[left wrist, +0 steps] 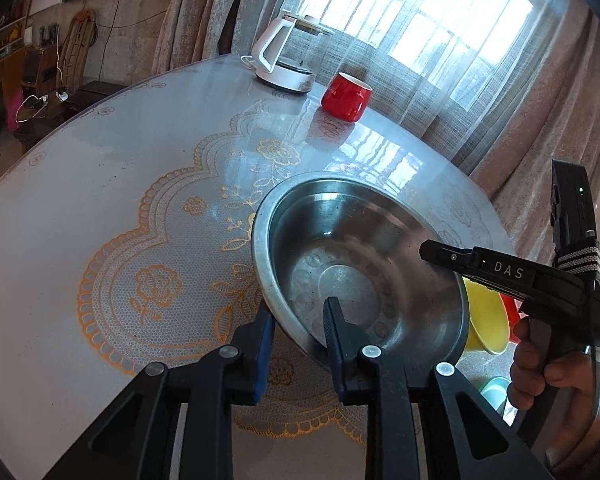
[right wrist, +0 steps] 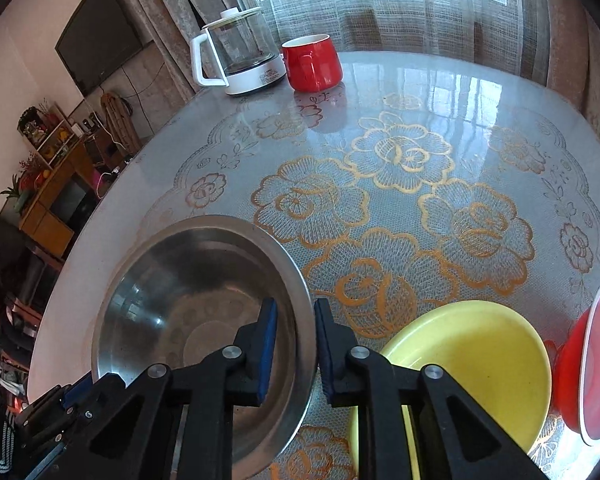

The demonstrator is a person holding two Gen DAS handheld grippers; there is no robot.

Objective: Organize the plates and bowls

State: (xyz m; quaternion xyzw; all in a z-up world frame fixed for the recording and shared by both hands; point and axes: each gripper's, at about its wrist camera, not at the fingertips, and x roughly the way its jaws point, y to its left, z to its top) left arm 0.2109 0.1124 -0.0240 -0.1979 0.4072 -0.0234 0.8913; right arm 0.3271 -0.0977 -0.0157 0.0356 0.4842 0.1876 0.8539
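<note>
A steel bowl [left wrist: 340, 240] [right wrist: 180, 280] rests on the round table [right wrist: 440, 80]. My left gripper [left wrist: 300, 326] is shut on the bowl's near rim, with one pad outside and the other inside. From the opposite side my right gripper [right wrist: 296, 332] is shut on the rim in the same straddling way. Its upper finger [left wrist: 460, 258] reaches over the bowl in the left wrist view. A yellow bowl [right wrist: 480, 352] [left wrist: 484, 320] sits just right of the steel bowl. A red bowl with a white rim [right wrist: 596, 360] stands further right.
A red mug [left wrist: 346, 98] [right wrist: 312, 64] and a white-based glass kettle [left wrist: 284, 56] [right wrist: 240, 56] stand at the table's far edge by the curtained window. A teal dish [left wrist: 496, 390] shows low beside the person's hand [left wrist: 540, 372]. The lace-patterned tabletop stretches between.
</note>
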